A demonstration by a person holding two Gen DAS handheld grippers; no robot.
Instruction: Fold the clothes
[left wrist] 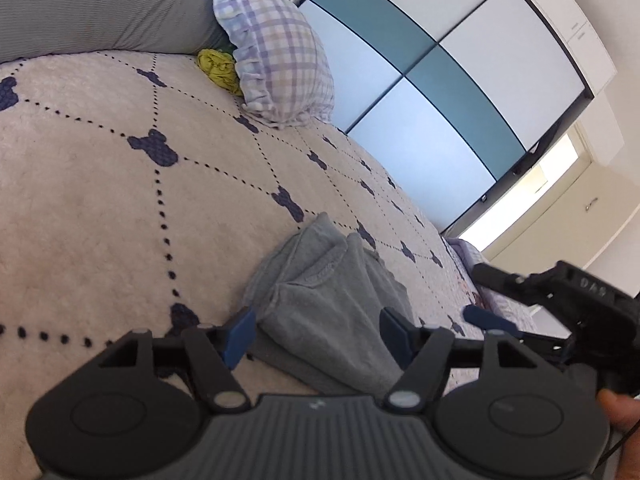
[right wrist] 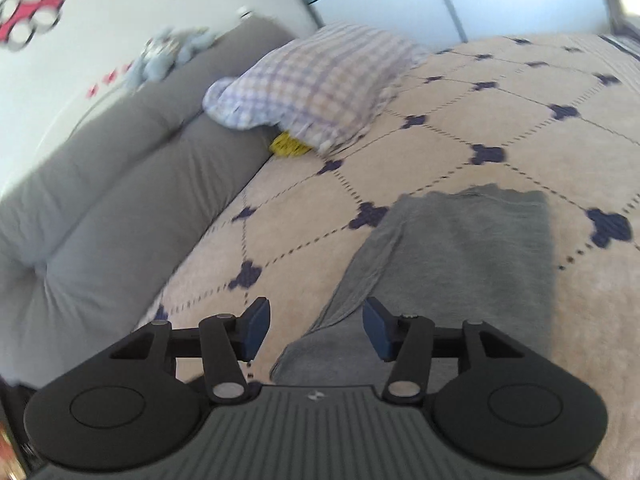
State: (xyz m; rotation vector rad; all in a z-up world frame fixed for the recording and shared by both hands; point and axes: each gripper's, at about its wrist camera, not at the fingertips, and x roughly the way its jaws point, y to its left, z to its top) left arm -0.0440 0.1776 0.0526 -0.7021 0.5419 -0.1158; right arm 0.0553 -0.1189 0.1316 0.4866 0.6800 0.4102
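Left wrist view: the left gripper (left wrist: 318,334) is spread wide, its blue pads straddling the near end of a grey garment (left wrist: 332,304) without clamping it. The garment lies on the quilted bedspread (left wrist: 100,200), partly folded, a hemmed edge doubled over on top. The right gripper (left wrist: 486,300) shows at the right of this view, beside the garment's far edge, jaws apart and empty as far as I can tell.

Right wrist view (some motion blur): the right gripper (right wrist: 316,326) is also spread, hovering over the grey garment (right wrist: 460,252) where a narrow strip of cloth, perhaps a sleeve or a rolled side, runs toward the camera. Nothing is between the pads.

Judgement: step in hand is taking hold of the near edge for the next fold.

Notes for doing it well:
- Lower each gripper so one pad slides under all layers; catching only the top layer would peel the fold open.
- Grip the two corners of the same edge, well apart, to keep it straight.
- Tidy the loose strip first or it will bunch inside.
- Carry the edge over to the far hem, then release.

Plaid pillow (left wrist: 276,52) and a yellow cloth (left wrist: 218,68) lie well apart from the work.
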